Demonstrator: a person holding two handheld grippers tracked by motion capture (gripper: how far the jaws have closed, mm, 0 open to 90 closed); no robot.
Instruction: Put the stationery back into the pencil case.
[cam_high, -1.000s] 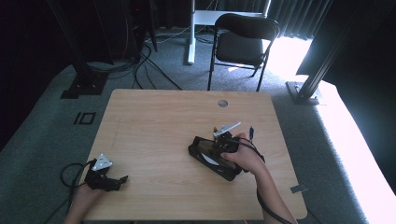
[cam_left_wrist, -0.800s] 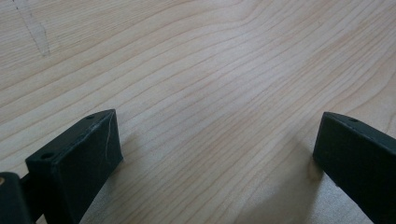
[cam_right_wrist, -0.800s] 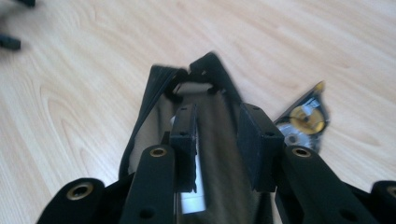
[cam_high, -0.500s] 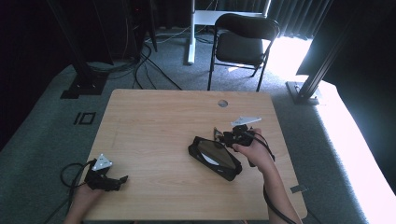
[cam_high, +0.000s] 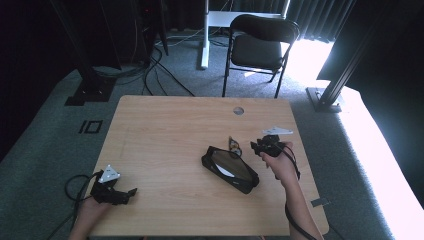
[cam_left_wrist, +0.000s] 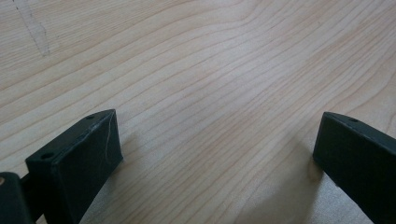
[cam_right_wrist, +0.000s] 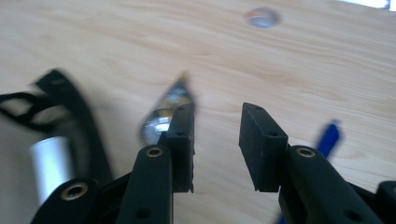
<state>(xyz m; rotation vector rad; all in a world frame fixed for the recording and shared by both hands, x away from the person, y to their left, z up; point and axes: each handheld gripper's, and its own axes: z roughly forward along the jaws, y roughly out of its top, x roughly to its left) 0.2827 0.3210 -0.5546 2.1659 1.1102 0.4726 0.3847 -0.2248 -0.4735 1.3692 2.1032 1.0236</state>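
Note:
A black pouch (cam_high: 231, 170) lies open on the wooden table (cam_high: 165, 130), right of centre, with something white inside. A small shiny object (cam_high: 233, 146) sits at its far edge. My right gripper (cam_high: 256, 147) is held just right of that object, pointing at it. In the right gripper view its jaws (cam_right_wrist: 217, 116) stand a little apart with nothing between them, the blurred shiny object (cam_right_wrist: 166, 109) lies just beyond the left jaw, and the pouch (cam_right_wrist: 60, 105) is at the left. My left gripper (cam_high: 127, 193) rests near the table's front left, open wide (cam_left_wrist: 215, 135) over bare wood.
A round cable hole (cam_high: 238, 110) is in the table's far side. A blue item (cam_right_wrist: 329, 135) shows at the right of the right gripper view. A black folding chair (cam_high: 260, 47) stands beyond the table. Cables trail off the front left corner.
My right gripper has drawn back to the right, away from the pouch's top. The small shiny object now shows by the pouch's far edge. The left gripper has stayed put.

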